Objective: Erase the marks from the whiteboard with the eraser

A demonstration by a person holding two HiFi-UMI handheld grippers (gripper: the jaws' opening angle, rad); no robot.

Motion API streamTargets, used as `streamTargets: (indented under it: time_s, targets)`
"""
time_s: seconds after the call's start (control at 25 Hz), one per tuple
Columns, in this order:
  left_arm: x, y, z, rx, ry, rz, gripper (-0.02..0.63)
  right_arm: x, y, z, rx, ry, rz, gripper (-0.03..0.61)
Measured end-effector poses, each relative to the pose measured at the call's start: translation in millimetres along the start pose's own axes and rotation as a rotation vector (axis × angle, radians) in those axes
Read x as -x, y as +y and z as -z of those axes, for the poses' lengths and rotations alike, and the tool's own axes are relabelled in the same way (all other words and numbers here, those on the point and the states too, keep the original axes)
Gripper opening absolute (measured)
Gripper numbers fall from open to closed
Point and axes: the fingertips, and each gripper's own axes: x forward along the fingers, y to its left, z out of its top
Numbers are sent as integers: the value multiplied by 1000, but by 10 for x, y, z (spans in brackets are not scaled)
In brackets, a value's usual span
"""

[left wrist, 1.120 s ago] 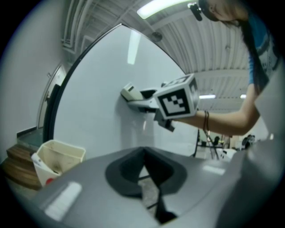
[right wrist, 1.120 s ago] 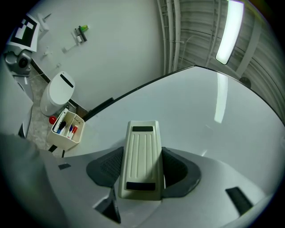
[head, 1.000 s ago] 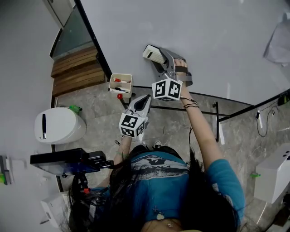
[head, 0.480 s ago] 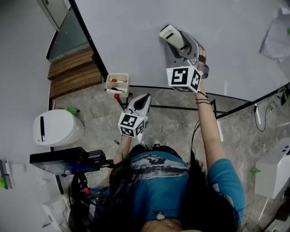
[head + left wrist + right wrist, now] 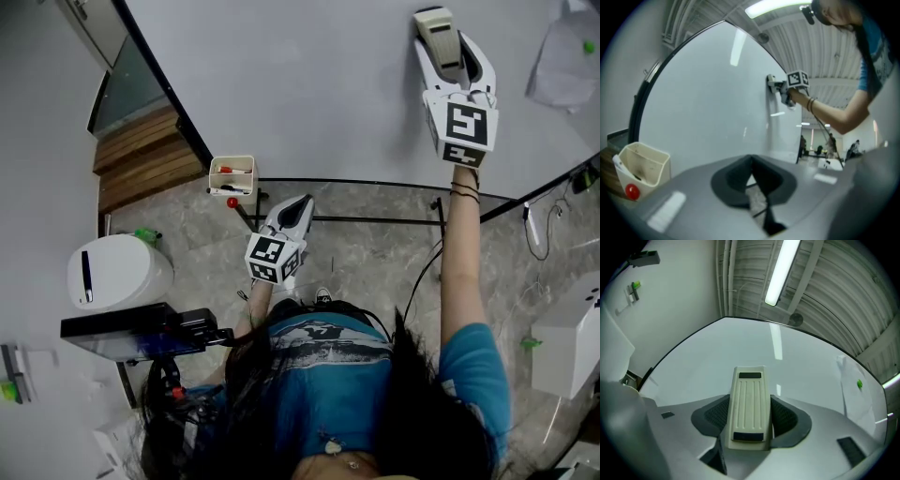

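Note:
The whiteboard (image 5: 300, 84) fills the top of the head view, and I see no marks on it. My right gripper (image 5: 454, 56) is raised high at the board's upper right, shut on a cream ribbed eraser (image 5: 439, 34) that lies against the board. In the right gripper view the eraser (image 5: 749, 399) sits between the dark pads (image 5: 787, 418), with the whiteboard (image 5: 717, 357) just beyond. My left gripper (image 5: 298, 206) hangs low near the board's bottom edge, shut on nothing. From the left gripper view I see the right gripper (image 5: 780, 88) on the whiteboard (image 5: 703, 103).
A cream marker tray (image 5: 232, 175) hangs at the board's lower left corner, also the tray (image 5: 641, 168). A translucent sheet (image 5: 562, 66) is stuck at the board's right. Below are the black stand frame (image 5: 347, 220), wooden steps (image 5: 141, 159) and a white bin (image 5: 117, 272).
My right gripper has swept up and to the right across the board with the eraser in it. The left gripper has stayed put.

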Motion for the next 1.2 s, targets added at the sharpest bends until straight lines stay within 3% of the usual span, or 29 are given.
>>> streamTargets:
  time_s: [0.28,0.64,0.96,1.2]
  targets:
    - [5,27,13,3,6,-7,5,83,-492,-18,-101,-5,63,262]
    - [21,77,8,5,2,-16,5,96,-406,-60,-43,-10,128,262]
    - [-37,7,-38,0,11,-16,5,74,9,29,-33,-7,95,262]
    - [-30,80,81,6,15,-21,5,13,938,244,-10,13,-11,262]
